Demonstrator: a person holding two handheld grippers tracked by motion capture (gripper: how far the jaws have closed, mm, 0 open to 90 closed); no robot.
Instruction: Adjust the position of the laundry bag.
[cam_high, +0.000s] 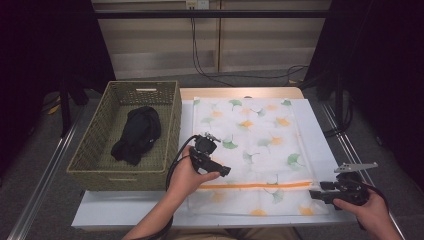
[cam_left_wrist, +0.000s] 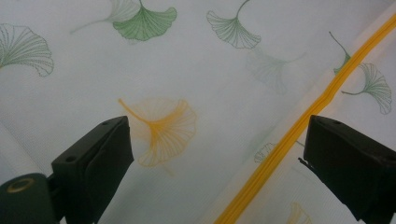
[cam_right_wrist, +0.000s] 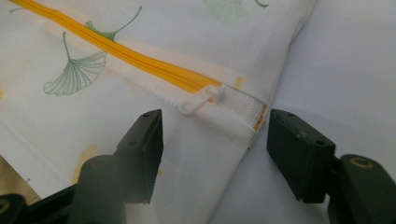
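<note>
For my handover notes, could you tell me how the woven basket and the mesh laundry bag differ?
The woven basket is olive, rigid and open-topped; the mesh laundry bag is white with ginkgo leaves, flat and soft. The basket holds a black garment; the bag's orange zipper is closed. Both rest on the table.

Leaf-print mesh bag (cam_high: 252, 145) flat on table (cam_high: 125, 207) — wicker basket (cam_high: 95, 145) beside it

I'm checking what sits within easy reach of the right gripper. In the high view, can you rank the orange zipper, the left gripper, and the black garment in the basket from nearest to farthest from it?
Measured from the right gripper:
1. Orange zipper: its right end lies just left of the gripper, on the leaf-print bag.
2. Left gripper: farther left, over the bag's left part.
3. Black garment: far left, inside the wicker basket.
</note>
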